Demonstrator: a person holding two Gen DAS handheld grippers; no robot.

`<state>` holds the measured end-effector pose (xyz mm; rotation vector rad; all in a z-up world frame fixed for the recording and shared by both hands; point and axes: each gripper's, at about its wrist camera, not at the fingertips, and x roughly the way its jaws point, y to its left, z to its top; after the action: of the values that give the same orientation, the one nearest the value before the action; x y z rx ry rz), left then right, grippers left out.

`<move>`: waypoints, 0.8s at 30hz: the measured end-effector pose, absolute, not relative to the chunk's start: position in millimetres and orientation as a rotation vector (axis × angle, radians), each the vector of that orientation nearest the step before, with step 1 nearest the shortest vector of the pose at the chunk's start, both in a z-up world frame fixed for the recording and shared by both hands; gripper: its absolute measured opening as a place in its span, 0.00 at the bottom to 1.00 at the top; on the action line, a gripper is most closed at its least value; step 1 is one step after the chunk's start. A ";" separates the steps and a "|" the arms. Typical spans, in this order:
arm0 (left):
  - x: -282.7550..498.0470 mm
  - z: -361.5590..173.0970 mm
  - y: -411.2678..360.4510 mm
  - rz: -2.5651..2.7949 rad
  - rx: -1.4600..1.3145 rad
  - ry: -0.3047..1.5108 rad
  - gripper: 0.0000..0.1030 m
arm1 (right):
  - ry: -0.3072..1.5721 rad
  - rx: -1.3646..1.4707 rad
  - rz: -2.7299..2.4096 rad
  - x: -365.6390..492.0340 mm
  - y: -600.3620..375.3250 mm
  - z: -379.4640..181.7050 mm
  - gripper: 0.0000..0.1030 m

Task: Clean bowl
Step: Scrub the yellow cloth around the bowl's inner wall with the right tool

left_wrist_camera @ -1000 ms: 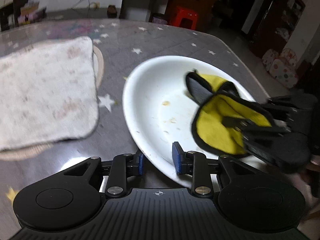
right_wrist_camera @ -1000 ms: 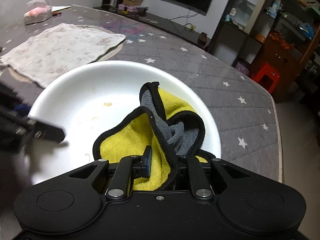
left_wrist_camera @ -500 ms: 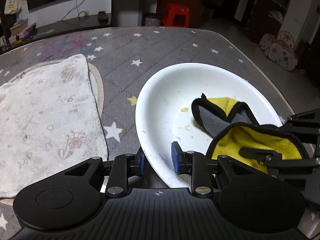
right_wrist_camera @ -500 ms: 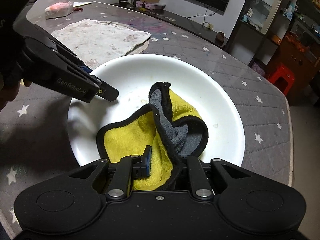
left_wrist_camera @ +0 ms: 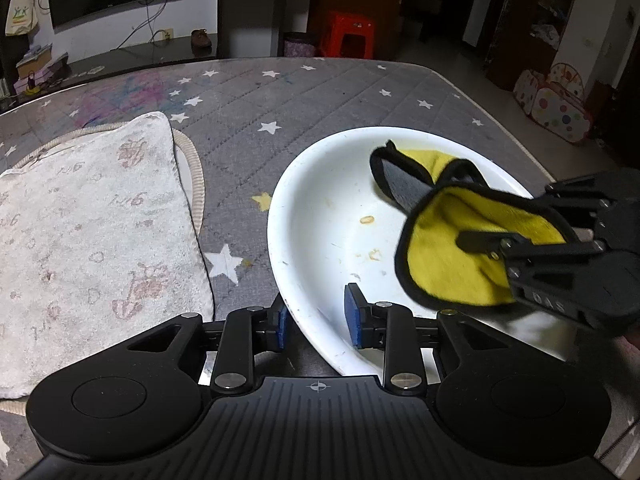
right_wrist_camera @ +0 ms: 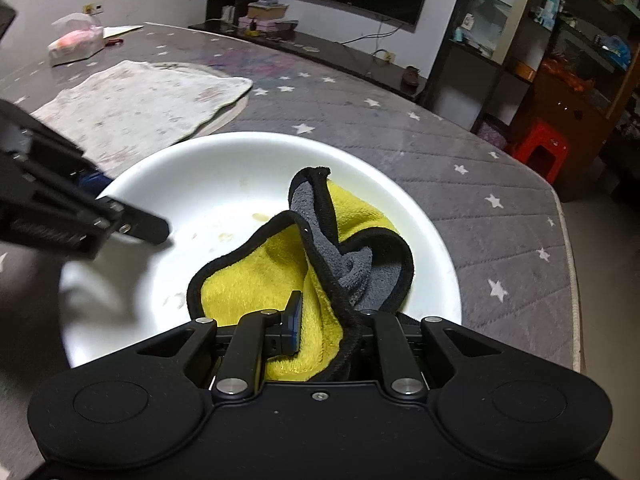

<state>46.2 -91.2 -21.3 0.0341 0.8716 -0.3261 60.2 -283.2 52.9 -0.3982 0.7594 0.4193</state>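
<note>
A white bowl [left_wrist_camera: 320, 208] with small food specks sits on the grey star-patterned table; it also shows in the right wrist view [right_wrist_camera: 208, 184]. My left gripper [left_wrist_camera: 316, 320] straddles the bowl's near-left rim, one pad outside and one inside, shut on the rim. My right gripper [right_wrist_camera: 328, 320] is shut on a yellow and grey cloth [right_wrist_camera: 320, 264] and holds it inside the bowl. In the left wrist view the cloth [left_wrist_camera: 448, 248] hangs from the right gripper at the bowl's right side.
A whitish patterned towel [left_wrist_camera: 88, 224] lies on a round mat left of the bowl. A tissue pack [right_wrist_camera: 76, 40] sits at the far table end. The table edge [left_wrist_camera: 496, 128] runs close behind the bowl. A red stool [left_wrist_camera: 348, 34] stands beyond.
The right gripper with the cloth has shifted inside the bowl, swinging toward the right side. The left gripper has kept its hold on the rim while the view turned.
</note>
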 end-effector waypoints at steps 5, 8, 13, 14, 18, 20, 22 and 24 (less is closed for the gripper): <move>45.4 -21.8 -92.6 -0.327 0.044 0.864 0.30 | 0.735 -0.396 0.395 70.9 -280.7 49.9 0.16; 44.9 -21.9 -93.9 -0.324 0.047 0.862 0.30 | 0.724 -0.388 0.386 76.8 -278.4 48.4 0.16; 44.7 -21.9 -94.0 -0.322 0.047 0.863 0.31 | 0.715 -0.367 0.374 85.8 -269.8 46.8 0.17; 44.8 -21.8 -93.8 -0.321 0.046 0.863 0.31 | 0.714 -0.368 0.375 86.0 -268.2 47.0 0.18; 45.0 -21.8 -94.0 -0.319 0.044 0.863 0.31 | 0.710 -0.377 0.382 86.1 -260.1 46.7 0.20; 45.1 -21.8 -94.0 -0.319 0.043 0.864 0.31 | 0.705 -0.382 0.387 83.8 -256.7 46.5 0.20; 45.3 -22.0 -94.1 -0.318 0.042 0.864 0.32 | 0.701 -0.385 0.395 80.2 -254.3 46.5 0.20; 46.5 -22.1 -92.4 -0.319 0.043 0.864 0.32 | 0.699 -0.391 0.401 77.5 -252.7 46.6 0.20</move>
<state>46.5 -92.4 -22.1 0.0435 0.8639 -0.3193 77.5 -252.7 46.6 -0.3907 0.6990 0.4009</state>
